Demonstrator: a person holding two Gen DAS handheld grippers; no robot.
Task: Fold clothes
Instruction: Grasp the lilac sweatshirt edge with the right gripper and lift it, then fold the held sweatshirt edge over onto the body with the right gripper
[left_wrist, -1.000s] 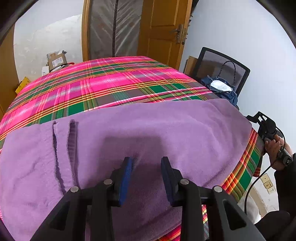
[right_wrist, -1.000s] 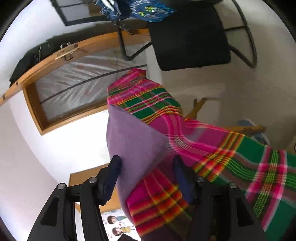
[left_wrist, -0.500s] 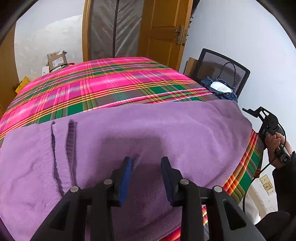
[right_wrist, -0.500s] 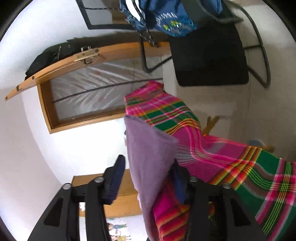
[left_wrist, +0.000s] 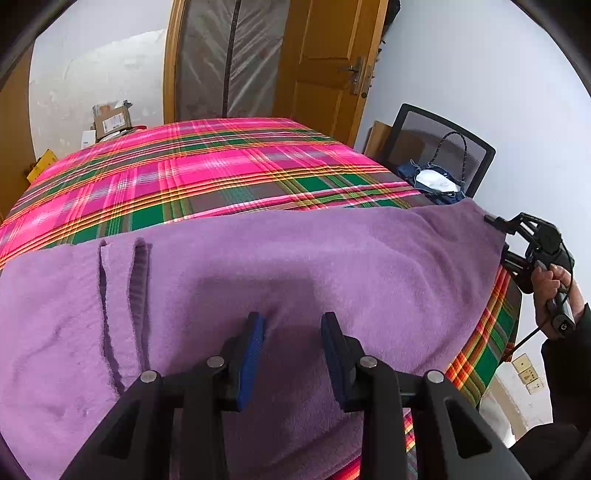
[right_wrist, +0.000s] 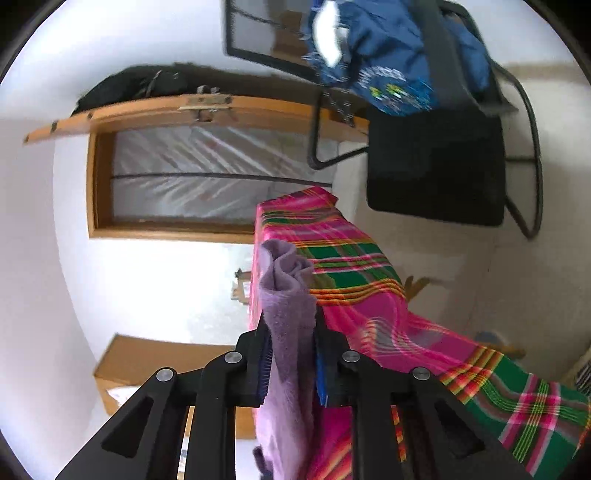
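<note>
A purple fleece garment (left_wrist: 303, 273) lies spread across the near half of a table under a pink and green plaid cloth (left_wrist: 207, 173). My left gripper (left_wrist: 292, 332) hovers open just above the garment's near middle, nothing between its blue pads. At the garment's right corner, my right gripper (left_wrist: 496, 236) appears in the left wrist view, held by a hand (left_wrist: 552, 288). In the right wrist view my right gripper (right_wrist: 291, 354) is shut on the bunched purple garment edge (right_wrist: 286, 295), which stands up between the fingers.
A black mesh chair (left_wrist: 443, 147) with a blue bag (left_wrist: 432, 181) stands beyond the table's right corner. A wooden door (left_wrist: 325, 62) and a plastic-covered doorway (left_wrist: 225, 59) are behind. Cardboard boxes (left_wrist: 110, 120) sit past the far left edge.
My right gripper has closed on the garment's right corner, which was loose between open fingers before, and has turned. The left gripper has stayed put and open.
</note>
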